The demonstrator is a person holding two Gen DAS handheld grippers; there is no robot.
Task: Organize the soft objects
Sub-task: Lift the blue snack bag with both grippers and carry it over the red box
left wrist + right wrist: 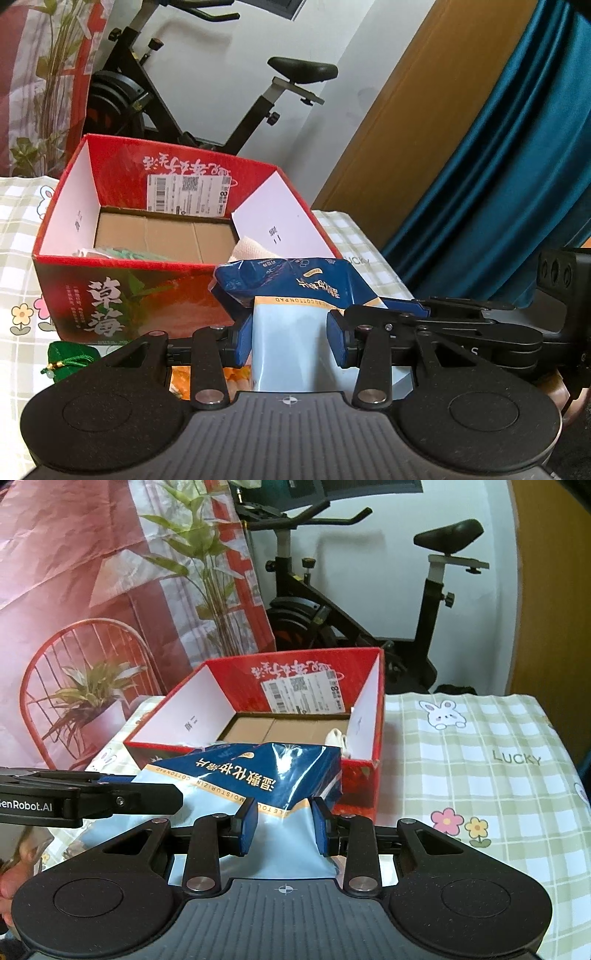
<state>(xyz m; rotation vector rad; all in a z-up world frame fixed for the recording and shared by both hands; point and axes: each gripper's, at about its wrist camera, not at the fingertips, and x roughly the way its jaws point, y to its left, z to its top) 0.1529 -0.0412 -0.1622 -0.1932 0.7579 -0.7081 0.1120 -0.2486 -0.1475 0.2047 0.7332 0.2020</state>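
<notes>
A soft blue and pale-blue cotton pad bag (295,280) hangs in the air just in front of the open red strawberry box (122,291). My left gripper (290,343) is shut on the bag's pale lower end. My right gripper (284,827) is shut on the same bag (258,771) from the other side, and its arm shows at the right of the left wrist view. The box (362,782) holds a white cloth (338,738) in its near right corner and something pale green (125,254) at the near left. The bag's far edge overlaps the box's front rim.
The box stands on a table with a checked tablecloth (480,738). A small green pouch (70,356) lies in front of the box at the left. An exercise bike (369,602) and a plant (207,572) stand behind the table; a teal curtain (498,166) hangs at the right.
</notes>
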